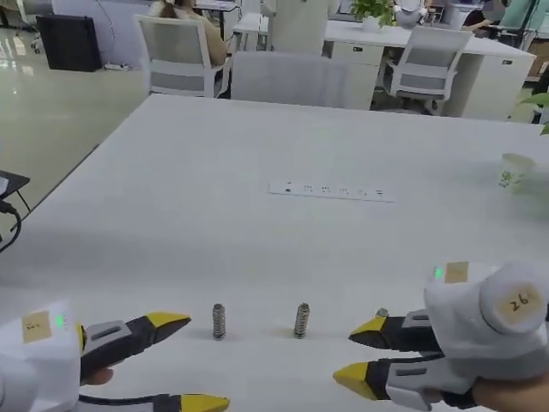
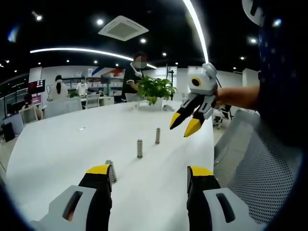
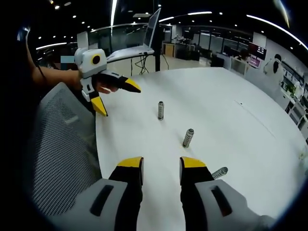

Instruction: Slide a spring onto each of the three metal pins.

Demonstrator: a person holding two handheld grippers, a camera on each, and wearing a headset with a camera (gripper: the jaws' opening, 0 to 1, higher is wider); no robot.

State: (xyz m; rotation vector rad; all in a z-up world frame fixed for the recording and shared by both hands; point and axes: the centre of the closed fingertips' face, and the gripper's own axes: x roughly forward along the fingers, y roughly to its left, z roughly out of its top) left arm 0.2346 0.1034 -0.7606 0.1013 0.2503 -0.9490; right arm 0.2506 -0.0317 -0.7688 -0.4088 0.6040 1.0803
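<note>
When looked at from the head view, from left to right: at 7 o'clock, left gripper (image 1: 208, 360), jaws well apart, holding nothing. Just at 3 o'clock from its upper tip, first spring (image 1: 219, 321), upright on white table (image 1: 257, 146). Further toward 3 o'clock, second spring (image 1: 301, 319), upright between both grippers. Then third spring (image 1: 382, 313), partly hidden behind upper jaw of right gripper (image 1: 343, 354), at 5 o'clock, likewise spread open and empty.
</note>
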